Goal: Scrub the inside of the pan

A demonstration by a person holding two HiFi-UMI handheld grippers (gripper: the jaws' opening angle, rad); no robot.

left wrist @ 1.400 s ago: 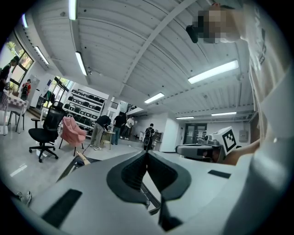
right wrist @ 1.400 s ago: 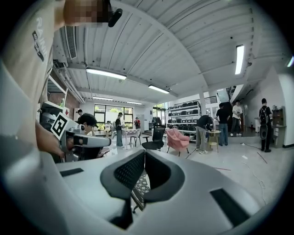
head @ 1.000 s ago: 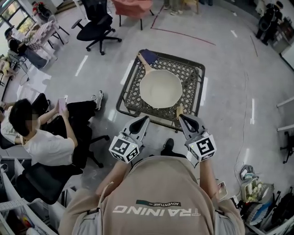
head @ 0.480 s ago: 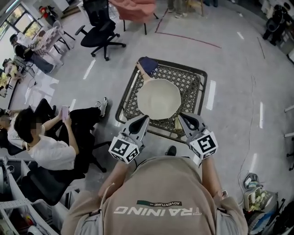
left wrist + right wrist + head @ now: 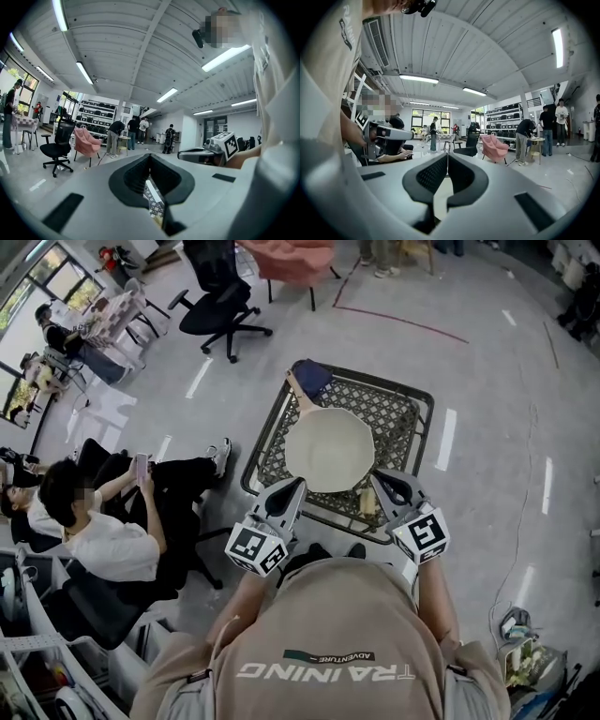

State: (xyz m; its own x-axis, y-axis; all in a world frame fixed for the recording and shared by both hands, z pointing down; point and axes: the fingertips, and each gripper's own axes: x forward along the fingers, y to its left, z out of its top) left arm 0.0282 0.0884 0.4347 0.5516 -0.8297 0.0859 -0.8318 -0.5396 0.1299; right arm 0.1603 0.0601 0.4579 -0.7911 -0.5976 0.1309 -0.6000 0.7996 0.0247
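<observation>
Hovering over near edge of surface (image 5: 412, 399) | left gripper (image 5: 289, 486): fingers (image 5: 133, 174) clenched, empty | right gripper (image 5: 382, 479): fingers clenched, empty | pan (image 5: 329, 450): surface centre, handle (image 5: 301, 396) toward far-left corner

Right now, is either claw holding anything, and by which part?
Nothing is held. The left claw and right claw are both shut and empty; the pan lies ungripped on the table.

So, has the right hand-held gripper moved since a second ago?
Yes. The right hand-held gripper has advanced toward the pan, its tip now beside the rim.
</observation>
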